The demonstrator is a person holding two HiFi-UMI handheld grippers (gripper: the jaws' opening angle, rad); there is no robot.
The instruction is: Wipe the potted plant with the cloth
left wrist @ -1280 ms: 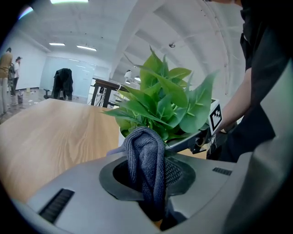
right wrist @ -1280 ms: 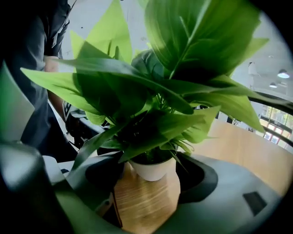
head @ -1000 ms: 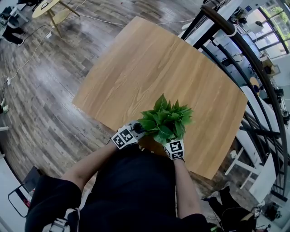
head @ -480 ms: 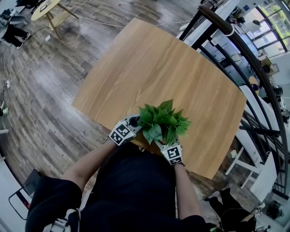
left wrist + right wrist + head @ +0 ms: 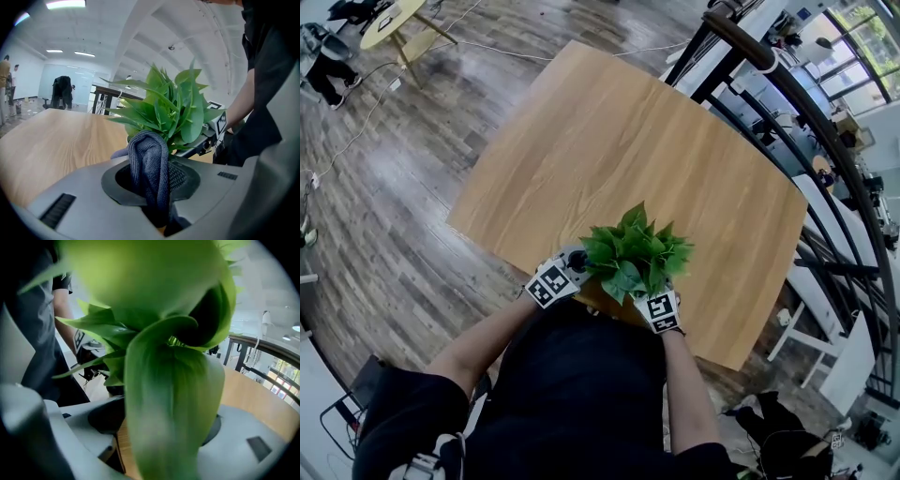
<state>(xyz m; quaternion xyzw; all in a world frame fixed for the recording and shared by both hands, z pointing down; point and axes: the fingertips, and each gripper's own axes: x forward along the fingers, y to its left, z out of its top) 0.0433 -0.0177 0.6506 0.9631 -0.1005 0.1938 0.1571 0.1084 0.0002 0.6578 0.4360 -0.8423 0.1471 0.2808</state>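
Clenching the dark cloth (image 5: pixel 149 161) in the left tool (image 5: pixel 572 272) at 8 o'clock of the potted plant (image 5: pixel 636 255) by the 6 o'clock edge of the surface (image 5: pixel 609 141), holding the right tool (image 5: pixel 657 303) released at 5 o'clock, jaws apart round a drooping leaf (image 5: pixel 164 394).

Leafy green potted plant (image 5: pixel 637 258), upright — dark grey cloth (image 5: pixel 149 164), folded, bunched, just beside its leaves

A broad, blurred leaf of the potted plant (image 5: pixel 168 394) hangs between the right gripper's (image 5: pixel 164 446) grey jaws — they stand apart — with the wooden table (image 5: pixel 253 390) behind.
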